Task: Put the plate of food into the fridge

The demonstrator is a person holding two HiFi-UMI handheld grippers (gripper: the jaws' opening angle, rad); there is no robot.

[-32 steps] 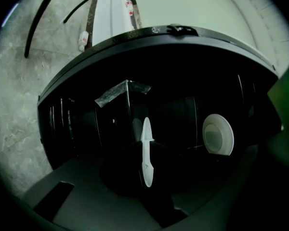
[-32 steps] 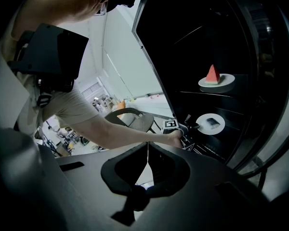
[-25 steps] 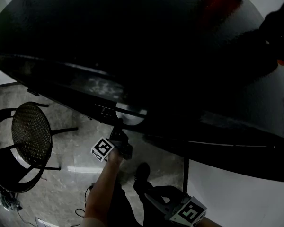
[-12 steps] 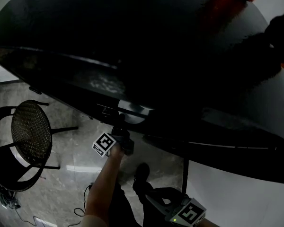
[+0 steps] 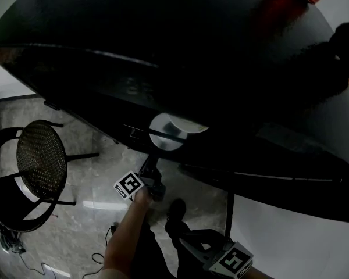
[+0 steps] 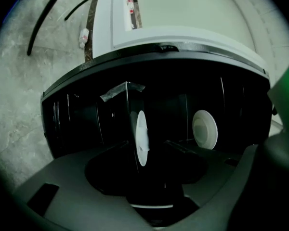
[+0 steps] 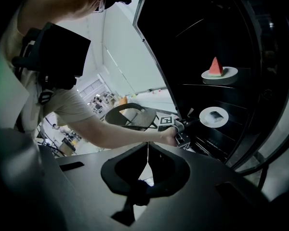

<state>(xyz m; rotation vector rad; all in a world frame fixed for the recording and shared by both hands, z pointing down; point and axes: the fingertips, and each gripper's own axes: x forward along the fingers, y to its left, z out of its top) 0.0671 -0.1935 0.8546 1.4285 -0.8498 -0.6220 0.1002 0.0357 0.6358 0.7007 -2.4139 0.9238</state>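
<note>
Left gripper (image 5: pixel 155 158) is reaching into the fridge (image 7: pixel 202 42), and its jaws have just been opening. They now stand as wide as they go. The plate (image 5: pixel 174 125) is right there, its near rim sitting in the gap between the jaws, and neither pad looks to be pressing on it. So the jaws are spread and gripping nothing.

The plate lies straight ahead of the tips, flat on a shelf (image 7: pixel 231 131), with a dark patch of food (image 7: pixel 213 115) on top. In the left gripper view it shows edge-on, dead centre, so the gripper's pointing line runs straight across the plate, through its middle. One shelf above the gripper sits a second plate (image 7: pixel 229 74) carrying a watermelon (image 7: pixel 215 66) wedge, well clear of the jaws.

Right gripper (image 7: pixel 147 150) hangs low and back, well apart from the fridge. Its jaws are together with only a sliver of light between them, and nothing is in them. The left is the nearer hand by far.

My read is that the plate is home and what remains is getting out. The rim is between the open jaws, so the exit has to be straight back along the gripper's own line. Any lift, dip or sideways swing could catch the rim and drag the plate off the shelf.
</note>
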